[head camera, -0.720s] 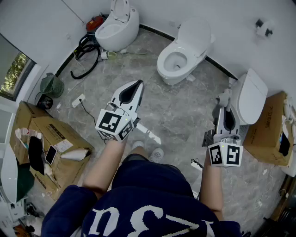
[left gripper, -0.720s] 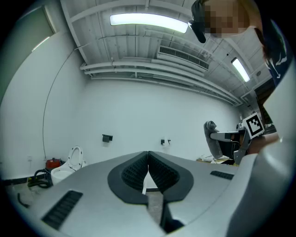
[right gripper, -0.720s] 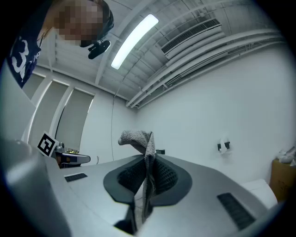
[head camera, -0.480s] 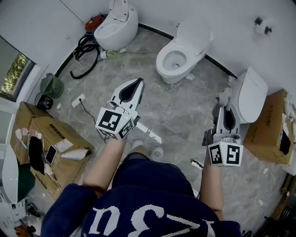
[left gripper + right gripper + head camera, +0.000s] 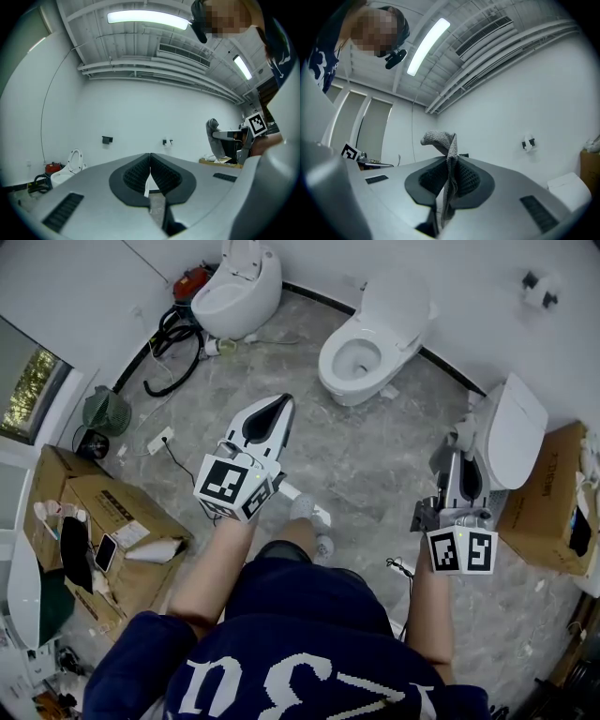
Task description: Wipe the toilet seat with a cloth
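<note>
Ok, status: we have the right gripper (image 5: 466,448) clamped shut on the cloth (image 5: 443,138), held up in the air beside the closed lid of the right toilet (image 5: 511,432). Left gripper (image 5: 280,405) has its jaws together with nothing between them, and it points at the middle toilet (image 5: 394,306)

Wiping not started, cloth touches no toilet. The only toilet seat (image 5: 330,371) we see exposed is on the middle toilet, far from us, lid up. We can't tell which toilet is the target

Risks as we judge them:
- only a narrow fold of cloth is pinched and the rest flops loose above the jaws, so drag on the seat could pull it out
- the right toilet's seat sits under its lid, so the left jaws must open to lift it, and smooth plastic may slip
- a cable (image 5: 398,570) lies on the floor by our feet, a trip risk when stepping in

Containers:
- middle bowl is open and looks empty
- far left toilet (image 5: 234,292) has its lid up, bowl contents unclear
- near left cardboard box (image 5: 122,512) has a phone (image 5: 103,552) and small items lying on its flaps
- right cardboard box (image 5: 548,507) is open, something dark inside, can't identify
</note>
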A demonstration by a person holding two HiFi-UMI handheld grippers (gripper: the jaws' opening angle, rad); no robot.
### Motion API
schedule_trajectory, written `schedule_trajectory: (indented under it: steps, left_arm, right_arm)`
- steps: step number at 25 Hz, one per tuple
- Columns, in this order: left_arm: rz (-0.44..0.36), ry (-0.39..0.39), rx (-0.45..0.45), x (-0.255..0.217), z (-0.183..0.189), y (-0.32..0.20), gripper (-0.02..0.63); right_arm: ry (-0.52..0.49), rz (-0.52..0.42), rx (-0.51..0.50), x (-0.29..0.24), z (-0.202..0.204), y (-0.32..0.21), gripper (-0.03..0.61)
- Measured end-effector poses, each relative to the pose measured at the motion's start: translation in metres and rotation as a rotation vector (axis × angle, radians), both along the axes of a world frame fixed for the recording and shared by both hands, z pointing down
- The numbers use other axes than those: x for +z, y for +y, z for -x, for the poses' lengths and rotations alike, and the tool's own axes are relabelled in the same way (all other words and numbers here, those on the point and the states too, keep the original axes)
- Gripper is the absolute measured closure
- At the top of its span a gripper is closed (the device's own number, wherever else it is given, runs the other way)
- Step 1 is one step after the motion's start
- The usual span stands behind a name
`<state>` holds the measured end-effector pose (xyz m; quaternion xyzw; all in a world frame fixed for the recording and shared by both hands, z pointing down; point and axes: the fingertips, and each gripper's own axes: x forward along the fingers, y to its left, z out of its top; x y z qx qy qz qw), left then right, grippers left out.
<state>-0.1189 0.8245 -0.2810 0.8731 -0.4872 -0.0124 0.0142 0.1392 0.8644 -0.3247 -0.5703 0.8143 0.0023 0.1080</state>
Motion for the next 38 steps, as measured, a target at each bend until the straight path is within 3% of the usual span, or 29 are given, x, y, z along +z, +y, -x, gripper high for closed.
schedule_trajectory:
  steps: [7,18,27,38]
  left_arm:
    - [0.013,0.01,0.022,0.013,0.008,-0.073,0.594]
    - [0.009,0.015,0.098,0.007,0.033,-0.264,0.594]
    - [0.029,0.023,0.135,0.015,0.03,-0.364,0.594]
    - [0.057,0.026,-0.001,0.045,-0.004,-0.518,0.594]
  right_arm:
    - [-0.006,0.009,-0.011,0.01,0.019,-0.068,0.535]
    - [0.005,0.01,0.001,0.002,0.072,-0.254,0.534]
    - [0.019,0.026,0.014,0.004,0.073,-0.354,0.534]
    - [0.02,0.028,-0.153,0.023,0.041,-0.537,0.532]
